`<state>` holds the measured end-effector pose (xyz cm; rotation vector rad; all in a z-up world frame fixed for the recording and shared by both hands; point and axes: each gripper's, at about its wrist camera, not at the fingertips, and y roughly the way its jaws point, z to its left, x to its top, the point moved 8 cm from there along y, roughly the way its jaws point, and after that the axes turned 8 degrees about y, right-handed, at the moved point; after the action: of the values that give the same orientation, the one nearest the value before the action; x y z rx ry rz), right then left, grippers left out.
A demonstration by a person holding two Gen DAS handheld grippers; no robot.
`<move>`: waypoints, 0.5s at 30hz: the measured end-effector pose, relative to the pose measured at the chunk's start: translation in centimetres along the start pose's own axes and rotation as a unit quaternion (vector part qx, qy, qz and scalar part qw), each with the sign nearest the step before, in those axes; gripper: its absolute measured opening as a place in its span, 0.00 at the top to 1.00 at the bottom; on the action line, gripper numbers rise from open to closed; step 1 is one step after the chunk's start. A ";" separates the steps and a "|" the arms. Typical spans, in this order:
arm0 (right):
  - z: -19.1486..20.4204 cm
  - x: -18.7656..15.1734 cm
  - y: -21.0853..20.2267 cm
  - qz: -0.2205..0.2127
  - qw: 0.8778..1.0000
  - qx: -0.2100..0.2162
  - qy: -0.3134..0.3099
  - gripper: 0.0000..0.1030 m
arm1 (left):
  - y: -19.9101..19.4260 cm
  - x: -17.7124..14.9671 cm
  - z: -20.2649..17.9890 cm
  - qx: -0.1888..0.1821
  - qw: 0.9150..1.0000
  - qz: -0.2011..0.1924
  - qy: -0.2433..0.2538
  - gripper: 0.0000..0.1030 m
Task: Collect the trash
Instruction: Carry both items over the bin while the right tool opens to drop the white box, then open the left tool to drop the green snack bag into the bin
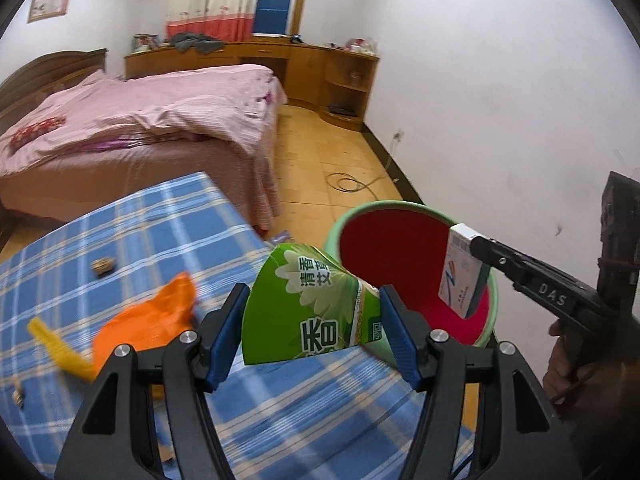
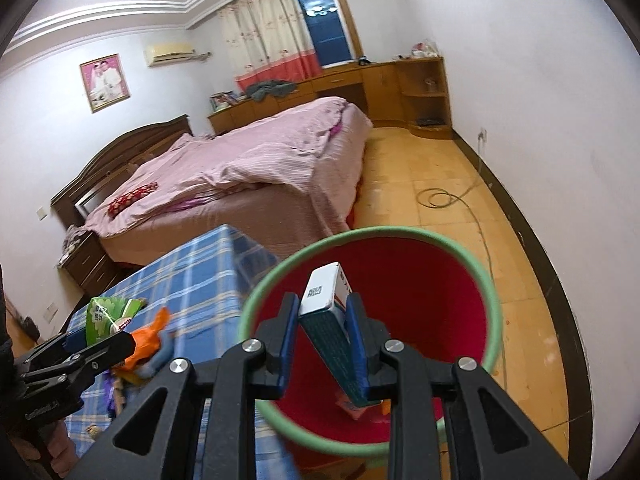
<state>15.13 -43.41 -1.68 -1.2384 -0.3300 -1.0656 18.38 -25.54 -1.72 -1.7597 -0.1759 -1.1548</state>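
My left gripper (image 1: 310, 320) is shut on a green printed wrapper (image 1: 308, 304) and holds it above the table's right edge, beside the bin. The bin (image 1: 404, 208) has a green rim and a red inside and stands on the floor to the right of the table. My right gripper (image 2: 324, 320) is shut on a small white and teal box (image 2: 330, 312) and holds it over the bin's mouth (image 2: 400, 236). The box also shows in the left wrist view (image 1: 460, 272). Some scraps lie at the bin's bottom (image 2: 352, 406).
The table has a blue checked cloth (image 1: 160, 224). On it lie an orange wrapper (image 1: 148, 320), a yellow strip (image 1: 60, 348) and a small brown scrap (image 1: 103, 266). A pink bed (image 1: 140, 120) stands behind. A cable (image 1: 348, 182) lies coiled on the floor by the wall.
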 end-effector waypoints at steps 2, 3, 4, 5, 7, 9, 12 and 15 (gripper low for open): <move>-0.9 0.1 0.4 0.002 1.000 -0.005 0.007 0.73 | 0.9 0.3 -0.8 -0.006 1.000 0.003 0.006 0.36; -1.6 0.2 0.7 0.003 1.000 -0.010 0.014 0.73 | 1.5 0.4 -1.3 -0.008 1.000 0.006 0.010 0.36; -2.0 0.2 0.9 0.004 1.000 -0.011 0.018 0.72 | 2.0 0.5 -1.6 -0.011 1.000 0.009 0.012 0.36; -2.4 0.2 1.1 0.006 1.000 -0.012 0.022 0.67 | 2.4 0.5 -1.9 -0.013 1.000 0.011 0.014 0.36; -3.5 0.4 1.4 0.006 0.999 -0.016 0.032 0.62 | 3.1 0.5 -2.2 -0.015 1.000 0.016 0.017 0.36; -4.0 0.6 1.4 0.006 0.999 -0.016 0.035 0.61 | 4.0 0.6 -2.7 -0.019 0.999 0.021 0.019 0.36; -4.7 0.7 1.3 0.003 0.999 -0.017 0.038 0.60 | 4.9 0.7 -3.4 -0.027 0.999 0.025 0.024 0.36; -5.4 0.7 0.9 0.000 0.999 -0.018 0.042 0.58 | 5.8 0.9 -4.5 -0.035 0.998 0.027 0.034 0.36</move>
<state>14.48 -48.48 -3.65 -1.2222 -0.2462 -1.1248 19.39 -32.28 -4.46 -1.7740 -0.0465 -1.1912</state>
